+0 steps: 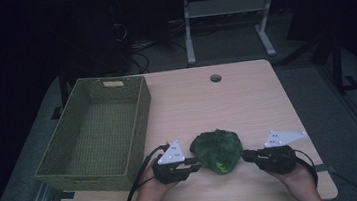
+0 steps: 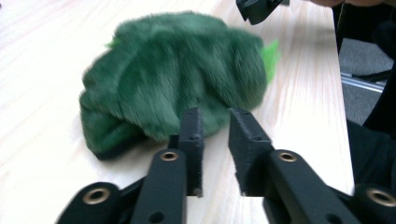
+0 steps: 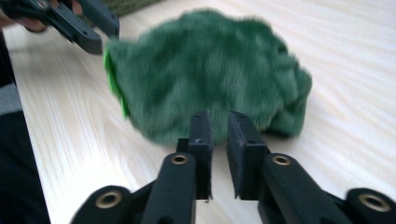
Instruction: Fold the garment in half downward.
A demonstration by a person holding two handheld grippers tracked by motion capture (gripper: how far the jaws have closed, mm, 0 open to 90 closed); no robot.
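A dark green furry plush [image 1: 218,150] lies near the front edge of the light wooden table [image 1: 227,100]. My left gripper [image 1: 196,163] sits at its left side, tips just short of the fur. In the left gripper view the jaws [image 2: 215,116] stand slightly apart with bare table between them, in front of the plush [image 2: 177,79]. My right gripper [image 1: 245,156] is at the plush's right side. In the right gripper view its jaws [image 3: 219,119] are nearly together and hold nothing, just before the plush [image 3: 210,74].
A green woven basket [image 1: 142,129] stands empty on the table's left side. A round cable hole [image 1: 215,78] is near the far edge. Beyond the table stands a white frame on the dark floor.
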